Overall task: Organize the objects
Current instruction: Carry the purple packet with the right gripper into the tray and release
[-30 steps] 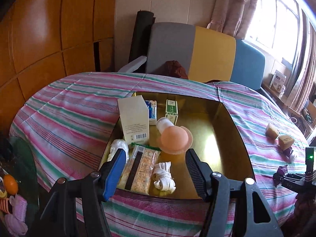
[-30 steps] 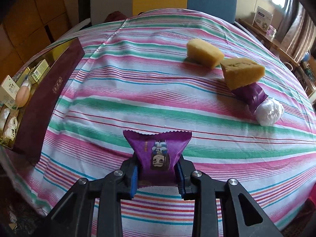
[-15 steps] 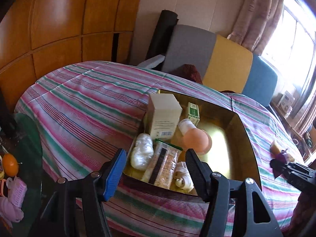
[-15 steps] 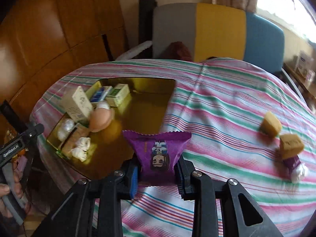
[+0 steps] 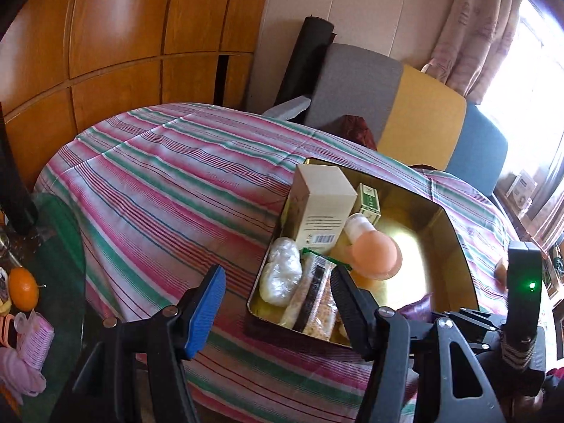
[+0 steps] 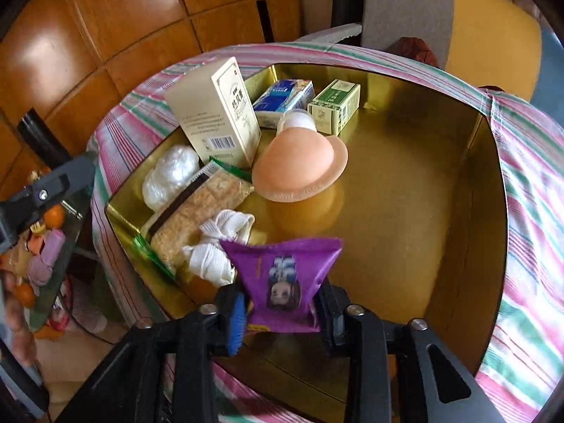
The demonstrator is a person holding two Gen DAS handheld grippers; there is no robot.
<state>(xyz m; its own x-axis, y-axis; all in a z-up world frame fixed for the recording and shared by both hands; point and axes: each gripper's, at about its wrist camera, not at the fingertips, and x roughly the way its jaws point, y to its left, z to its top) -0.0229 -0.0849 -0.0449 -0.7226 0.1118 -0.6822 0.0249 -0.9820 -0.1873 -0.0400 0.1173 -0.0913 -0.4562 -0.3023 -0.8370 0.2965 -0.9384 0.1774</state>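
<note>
A gold-lined box (image 6: 458, 211) sits on the striped tablecloth (image 5: 158, 183). Its left part holds a cream carton (image 6: 218, 116), a peach-capped bottle (image 6: 299, 165), a cracker pack (image 6: 197, 211), a white cloth roll (image 6: 215, 246), a white plastic bundle (image 6: 172, 176) and two small boxes. My right gripper (image 6: 282, 317) hovers over the box's near edge. Its jaws are opening, and a purple snack packet (image 6: 285, 282) sits loosely between them, tilted, its pads off it. The left gripper (image 5: 278, 299) stands open and empty over the box's near left corner.
A grey, yellow and blue sofa (image 5: 405, 112) stands behind the table, with wooden wall panels on the left. A low side table with an orange (image 5: 23, 289) and pink items lies beside the table's left edge. The box's right half (image 5: 440, 246) shows bare gold floor.
The right gripper swung left from the open tablecloth to over the box, carrying the purple packet, and its jaws have parted. The left gripper drifted left and rolled a little.
</note>
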